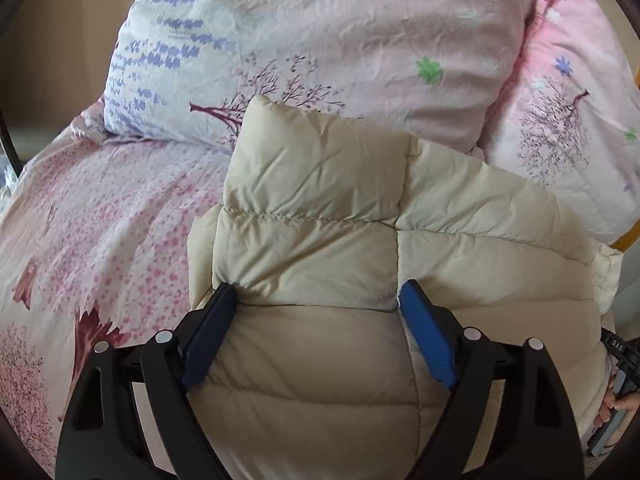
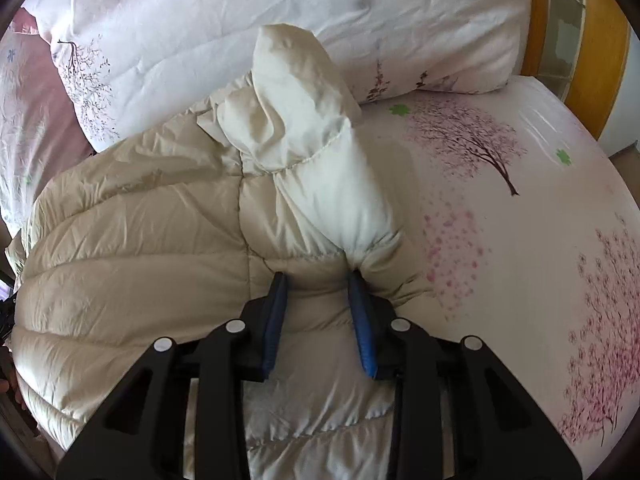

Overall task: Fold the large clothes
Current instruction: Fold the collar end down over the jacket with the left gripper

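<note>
Left tool (image 1: 316, 296) spread over puffer jacket (image 1: 320, 240); right tool (image 2: 318, 282) seemingly pinching jacket fold.

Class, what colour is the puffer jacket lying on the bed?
The puffer jacket is cream-beige, plain and quilted; the right wrist view shows it best.

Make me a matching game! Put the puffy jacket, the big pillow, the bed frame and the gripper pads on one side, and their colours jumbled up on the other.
Things:
1. puffy jacket
2. big pillow
3. bed frame
4. gripper pads

Colours:
A. blue
B. pale pink and white with purple marks and tree prints
C. cream
D. yellow-orange wood

Pairs: 1-C, 2-B, 3-D, 4-A
</note>
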{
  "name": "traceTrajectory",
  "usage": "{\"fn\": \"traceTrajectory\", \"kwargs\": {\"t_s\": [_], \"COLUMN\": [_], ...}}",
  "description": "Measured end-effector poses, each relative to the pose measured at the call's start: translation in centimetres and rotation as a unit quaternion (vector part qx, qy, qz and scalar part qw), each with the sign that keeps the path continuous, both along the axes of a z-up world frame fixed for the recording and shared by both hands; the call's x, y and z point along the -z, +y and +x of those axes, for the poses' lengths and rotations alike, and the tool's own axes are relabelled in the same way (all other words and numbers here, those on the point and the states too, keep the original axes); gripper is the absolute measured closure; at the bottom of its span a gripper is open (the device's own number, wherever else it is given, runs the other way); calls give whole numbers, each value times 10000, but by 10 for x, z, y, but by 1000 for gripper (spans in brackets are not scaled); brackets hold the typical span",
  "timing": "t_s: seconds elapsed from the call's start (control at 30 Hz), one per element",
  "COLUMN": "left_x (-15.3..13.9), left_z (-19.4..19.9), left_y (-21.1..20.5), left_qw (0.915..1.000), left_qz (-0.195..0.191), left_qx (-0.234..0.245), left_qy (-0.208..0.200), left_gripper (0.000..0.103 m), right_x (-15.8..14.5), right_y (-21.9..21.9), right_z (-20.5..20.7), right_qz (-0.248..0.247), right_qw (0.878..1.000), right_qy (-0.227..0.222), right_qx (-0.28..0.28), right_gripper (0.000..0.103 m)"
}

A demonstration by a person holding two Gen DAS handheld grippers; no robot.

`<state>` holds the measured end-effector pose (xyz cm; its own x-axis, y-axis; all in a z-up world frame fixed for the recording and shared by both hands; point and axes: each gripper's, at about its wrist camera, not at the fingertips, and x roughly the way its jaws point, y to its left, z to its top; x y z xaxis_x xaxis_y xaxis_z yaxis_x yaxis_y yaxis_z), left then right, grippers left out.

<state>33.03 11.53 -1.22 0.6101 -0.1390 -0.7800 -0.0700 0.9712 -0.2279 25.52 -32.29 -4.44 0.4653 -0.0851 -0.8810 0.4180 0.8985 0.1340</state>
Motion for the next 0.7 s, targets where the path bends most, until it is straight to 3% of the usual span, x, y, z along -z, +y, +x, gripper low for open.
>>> {"fn": "traceTrajectory", "kwargs": {"t_s": [0.1, 0.23, 0.3, 0.43, 0.53, 0.6, 0.7], "left_x": [-10, -25, -21, 4, 8, 0, -9], "left_z": [-21, -65, -77, -72, -75, -85, -108], "left_y": [4, 10, 11, 6, 12, 22, 47], "left_qw": [9996, 9976, 9971, 9980, 9981, 9966, 9929], "left_qz": [-219, -158, -195, -135, -326, -621, -1117], "left_qx": [135, 480, 604, 599, 526, 536, 391], "left_qy": [-135, -478, -419, -122, -47, -82, -118], "left_gripper": [18, 18, 18, 17, 17, 17, 17], "right_x": [-16, -38, -34, -9, -17, -28, -37], "right_y": [-6, 7, 11, 9, 6, -4, -29], "right_z": [-19, -59, -69, -51, -56, -71, -104], "right_qz": [177, 179, 229, 360, 505, 844, 1513], "right_qw": [9994, 9974, 9977, 9985, 9981, 9950, 9845], "right_qy": [-305, -618, -528, -156, -229, -512, -818], "right_qx": [-3, -331, -360, -385, -263, -157, 330], "right_gripper": [70, 67, 65, 65, 63, 42, 36]}}
